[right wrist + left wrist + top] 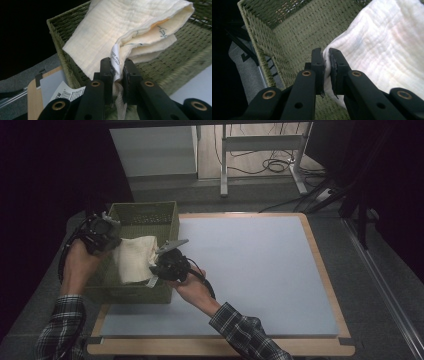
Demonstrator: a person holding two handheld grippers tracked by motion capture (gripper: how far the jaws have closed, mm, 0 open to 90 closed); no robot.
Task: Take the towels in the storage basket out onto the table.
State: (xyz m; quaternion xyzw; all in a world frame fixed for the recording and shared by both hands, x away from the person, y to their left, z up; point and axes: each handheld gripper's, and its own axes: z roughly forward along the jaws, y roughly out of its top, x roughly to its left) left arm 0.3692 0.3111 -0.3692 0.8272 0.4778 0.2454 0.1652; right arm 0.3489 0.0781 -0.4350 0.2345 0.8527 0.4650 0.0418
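You held the folded cream cloth [134, 258] between your two grippers, over the green woven basket [145, 215] at the left edge of the table [250, 265]. Your left gripper [326, 62] was clamped on one edge of the cloth, the fabric pinched between its black jaws, with the rest spreading away to the right above the basket's wall in the left gripper view. Your right gripper [117, 71] was closed on the opposite end, biting the folded layers and a small white care label [115, 58], the cloth hanging over the basket's interior beyond it.
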